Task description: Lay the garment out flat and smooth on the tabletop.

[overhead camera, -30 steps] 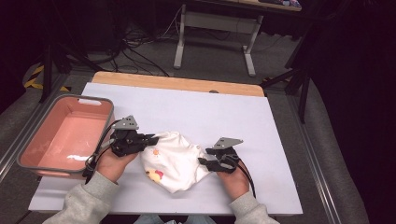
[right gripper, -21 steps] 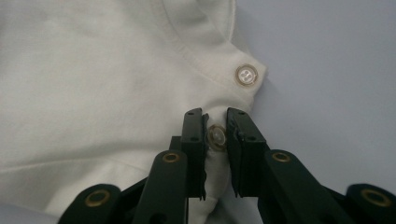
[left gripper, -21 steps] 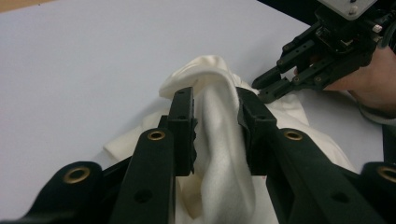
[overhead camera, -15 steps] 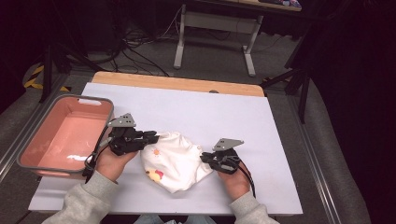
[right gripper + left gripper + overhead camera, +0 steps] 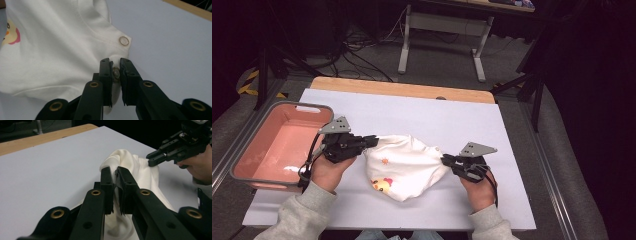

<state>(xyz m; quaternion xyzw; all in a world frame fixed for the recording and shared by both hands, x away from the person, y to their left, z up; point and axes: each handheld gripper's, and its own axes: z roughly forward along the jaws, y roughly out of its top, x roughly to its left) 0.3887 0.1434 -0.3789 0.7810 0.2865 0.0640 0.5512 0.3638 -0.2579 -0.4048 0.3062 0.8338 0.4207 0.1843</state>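
Cream cotton garment [image 5: 404,165] (soft, creased) pinched by both claws; metal snaps.

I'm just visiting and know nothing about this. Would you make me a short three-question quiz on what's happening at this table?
1. True or false: both hand-held grippers are clamped on the white garment.
2. What lies at the table's left edge? A) pink tub B) metal bucket C) cardboard box
3. What small round thing sits on the cloth just beyond the right hand-held gripper?

Key:
1. True; the left hand-held gripper pinches it too.
2. A, the pink tub.
3. A snap button.
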